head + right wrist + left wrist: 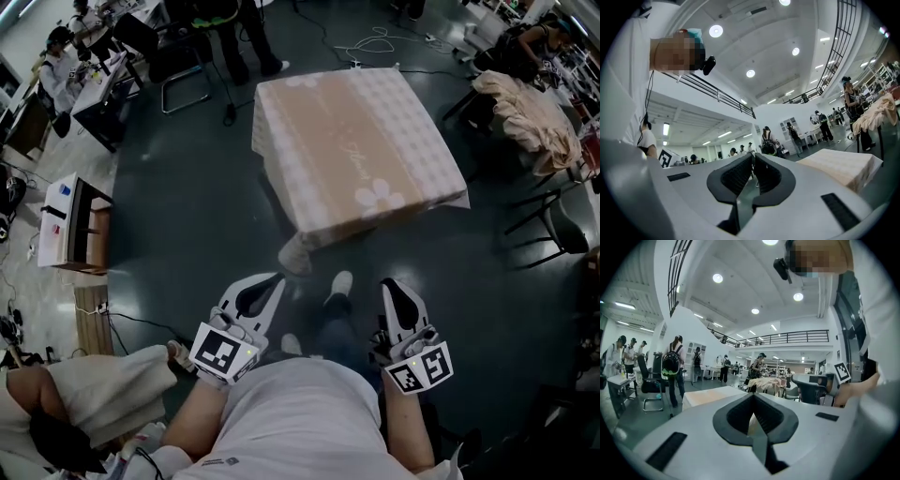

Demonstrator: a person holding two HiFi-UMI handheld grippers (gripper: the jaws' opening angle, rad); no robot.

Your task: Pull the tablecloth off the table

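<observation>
The tablecloth (361,150) is seen ahead, its drooping corner (298,251) nearer the closed, empty left gripper (270,281) than the likewise closed right gripper (390,285).

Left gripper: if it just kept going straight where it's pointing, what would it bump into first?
Probably the tablecloth, at its nearest drooping corner. The left gripper, jaws shut and empty, points toward it; how far off that corner hangs is hard to judge.
</observation>
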